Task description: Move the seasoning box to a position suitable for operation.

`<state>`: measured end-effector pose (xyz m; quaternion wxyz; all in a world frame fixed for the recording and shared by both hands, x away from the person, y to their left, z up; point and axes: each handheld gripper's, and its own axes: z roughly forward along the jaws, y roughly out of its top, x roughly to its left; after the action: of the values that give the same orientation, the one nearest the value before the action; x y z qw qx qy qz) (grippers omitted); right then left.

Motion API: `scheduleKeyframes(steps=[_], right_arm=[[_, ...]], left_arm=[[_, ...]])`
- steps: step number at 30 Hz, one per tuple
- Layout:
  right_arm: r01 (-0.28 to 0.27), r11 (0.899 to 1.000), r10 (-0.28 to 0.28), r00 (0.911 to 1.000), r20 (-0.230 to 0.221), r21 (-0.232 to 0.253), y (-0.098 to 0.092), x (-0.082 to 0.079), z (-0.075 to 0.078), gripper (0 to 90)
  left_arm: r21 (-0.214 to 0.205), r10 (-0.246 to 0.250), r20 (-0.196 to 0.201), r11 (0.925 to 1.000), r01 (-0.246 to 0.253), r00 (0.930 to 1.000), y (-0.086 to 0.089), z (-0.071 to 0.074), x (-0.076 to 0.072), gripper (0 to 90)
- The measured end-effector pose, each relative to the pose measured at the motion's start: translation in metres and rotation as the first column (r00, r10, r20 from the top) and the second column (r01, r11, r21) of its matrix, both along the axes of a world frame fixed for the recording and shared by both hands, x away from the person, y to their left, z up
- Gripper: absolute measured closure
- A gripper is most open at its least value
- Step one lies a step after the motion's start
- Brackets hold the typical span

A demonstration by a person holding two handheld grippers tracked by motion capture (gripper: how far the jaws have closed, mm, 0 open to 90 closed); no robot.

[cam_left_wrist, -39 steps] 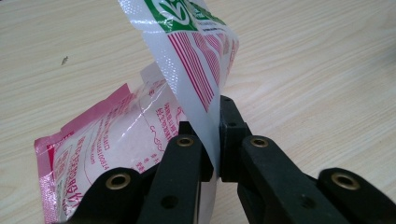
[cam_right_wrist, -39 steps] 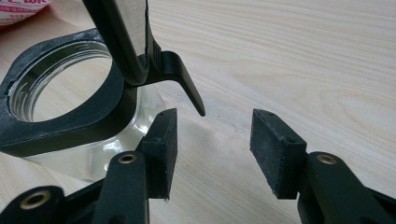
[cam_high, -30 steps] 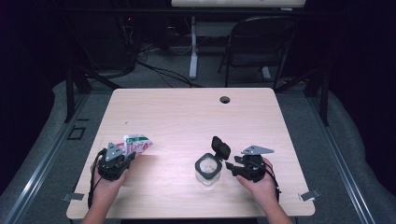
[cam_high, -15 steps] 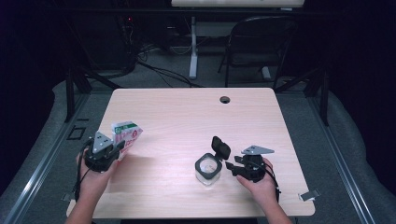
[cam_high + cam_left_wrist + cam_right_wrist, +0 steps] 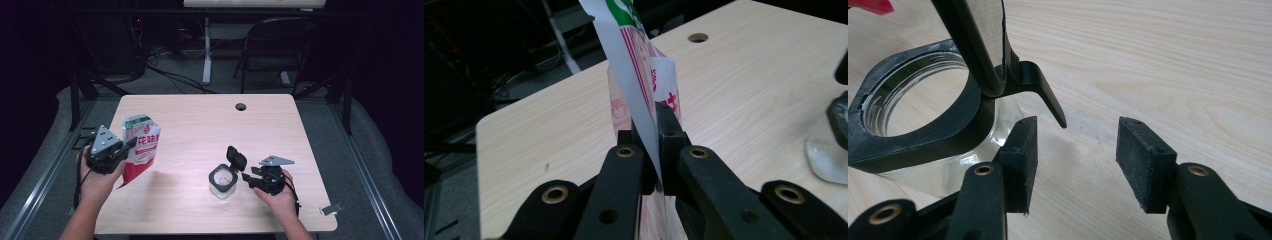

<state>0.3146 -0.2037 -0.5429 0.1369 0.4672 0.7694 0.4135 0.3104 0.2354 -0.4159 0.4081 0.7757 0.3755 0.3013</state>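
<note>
Wood table (image 5: 200, 120) | left claw (image 5: 131, 143) clamps pouch (image 5: 141, 147) at left edge | right claw (image 5: 246, 177) agape beside jar (image 5: 223, 181)

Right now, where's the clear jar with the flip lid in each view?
High view: jar right of centre, beside the right gripper.
Left gripper view: its base at the right edge.
Right gripper view: upper left, lid raised.
Shared landmark: the table's cable hole.
</note>
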Motion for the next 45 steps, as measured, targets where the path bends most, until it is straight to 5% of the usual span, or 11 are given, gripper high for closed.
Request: scheduleKeyframes(steps=[6,15,25,30,33,45], right_arm=[[0.004,1.000,-0.004,1.0000,0.001,-0.001,-0.001,0.000,0.000,50.7],[0.021,1.000,-0.021,0.9998,-0.001,0.003,-0.005,0.001,0.001,50.5],[0.034,0.999,-0.034,0.9994,-0.008,0.033,-0.009,0.002,0.004,50.7],[0.041,0.998,-0.041,0.9992,0.002,0.049,-0.012,0.002,0.010,48.9],[0.042,0.997,-0.043,0.9987,0.027,0.059,-0.013,0.001,0.017,46.5],[-0.019,0.997,0.017,0.9995,0.029,0.078,-0.021,-0.005,0.042,60.2]], left_arm=[[0.015,-0.069,-0.017,0.9975,0.069,0.9975,-0.029,-0.005,0.007,90.0],[-0.025,-0.156,-0.035,0.9877,0.155,0.9872,-0.068,-0.013,0.015,90.0],[-0.045,-0.221,-0.053,0.9748,0.219,0.9739,-0.093,-0.022,0.015,89.9],[-0.057,-0.247,-0.059,0.9682,0.243,0.9673,-0.094,-0.032,0.010,89.9],[-0.110,-0.250,-0.061,0.9639,0.242,0.9663,-0.087,-0.036,0.007,89.8],[-0.199,-0.263,-0.087,0.9497,0.242,0.9608,-0.069,-0.053,-0.005,88.9]])
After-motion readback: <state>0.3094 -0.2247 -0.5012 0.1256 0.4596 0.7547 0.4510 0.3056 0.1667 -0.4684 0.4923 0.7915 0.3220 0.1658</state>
